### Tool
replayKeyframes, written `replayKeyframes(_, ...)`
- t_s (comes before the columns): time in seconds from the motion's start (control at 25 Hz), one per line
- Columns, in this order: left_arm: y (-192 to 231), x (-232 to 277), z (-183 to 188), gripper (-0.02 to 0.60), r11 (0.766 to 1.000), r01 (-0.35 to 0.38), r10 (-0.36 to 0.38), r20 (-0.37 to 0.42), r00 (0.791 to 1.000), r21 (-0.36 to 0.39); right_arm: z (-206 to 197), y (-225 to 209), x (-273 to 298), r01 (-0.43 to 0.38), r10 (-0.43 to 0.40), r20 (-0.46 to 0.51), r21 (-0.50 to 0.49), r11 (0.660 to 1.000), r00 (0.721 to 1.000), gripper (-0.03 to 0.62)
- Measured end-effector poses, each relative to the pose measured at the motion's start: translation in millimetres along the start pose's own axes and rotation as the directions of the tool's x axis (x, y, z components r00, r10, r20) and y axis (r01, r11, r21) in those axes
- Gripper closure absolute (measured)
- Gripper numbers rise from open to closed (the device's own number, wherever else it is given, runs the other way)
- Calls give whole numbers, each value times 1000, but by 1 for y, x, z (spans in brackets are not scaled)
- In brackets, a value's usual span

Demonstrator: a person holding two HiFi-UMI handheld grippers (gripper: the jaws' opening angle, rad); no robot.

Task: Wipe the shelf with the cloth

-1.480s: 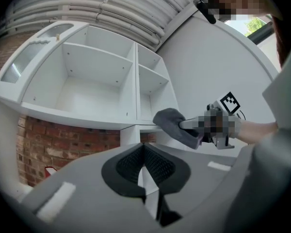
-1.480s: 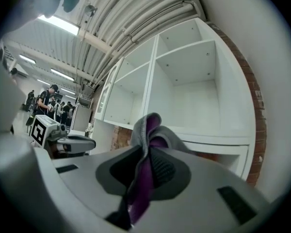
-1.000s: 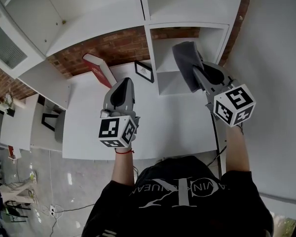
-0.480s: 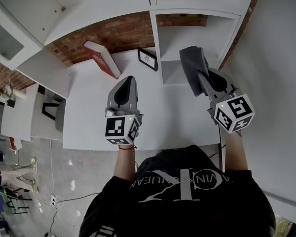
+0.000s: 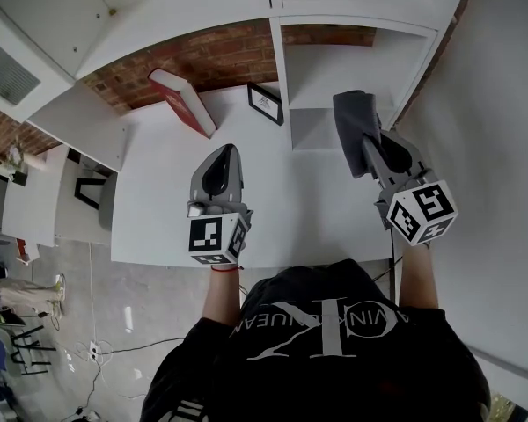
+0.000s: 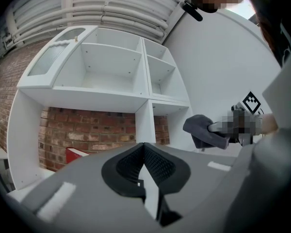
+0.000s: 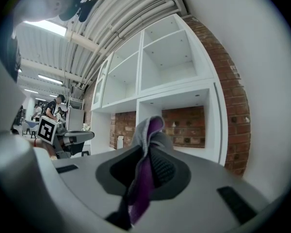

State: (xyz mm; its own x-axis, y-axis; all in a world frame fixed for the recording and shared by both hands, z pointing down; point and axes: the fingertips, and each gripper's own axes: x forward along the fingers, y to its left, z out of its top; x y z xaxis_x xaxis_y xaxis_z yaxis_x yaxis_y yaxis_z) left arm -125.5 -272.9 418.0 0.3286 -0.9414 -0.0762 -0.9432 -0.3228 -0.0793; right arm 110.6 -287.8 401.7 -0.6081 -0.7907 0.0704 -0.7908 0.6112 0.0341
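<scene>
My right gripper [image 5: 368,144] is shut on a grey cloth [image 5: 353,120] with a purple edge, which sticks up out of the jaws [image 7: 148,130]. It holds the cloth level in front of the lower right compartment [image 5: 356,67] of the white shelf unit, and the cloth does not touch it. My left gripper [image 5: 225,151] hovers over the white desk [image 5: 158,209], its jaws shut with nothing between them [image 6: 144,147]. The left gripper view shows the cloth [image 6: 200,128] out to the right.
A red book [image 5: 183,102] leans against the brick wall at the back left of the desk. A small black picture frame [image 5: 266,104] stands beside the shelf's upright divider [image 5: 279,55]. A white wall [image 5: 502,148] closes the right side.
Both grippers have sunk a little and come nearer to me. The cloth has stayed in the right jaws and now hangs lower before the compartment.
</scene>
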Motion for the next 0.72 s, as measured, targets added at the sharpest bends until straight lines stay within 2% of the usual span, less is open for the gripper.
replayKeyframes(0.24,2,0,-2,571,1000,-14,14,-8,1000,-11,-3,0,1,-13,12,22,40,999,1000,537)
replayKeyframes(0.72,9,1,-4,571,999,-35,35,-16,999,-30,-6,-3,2,3,-5,36,48,999,999,537)
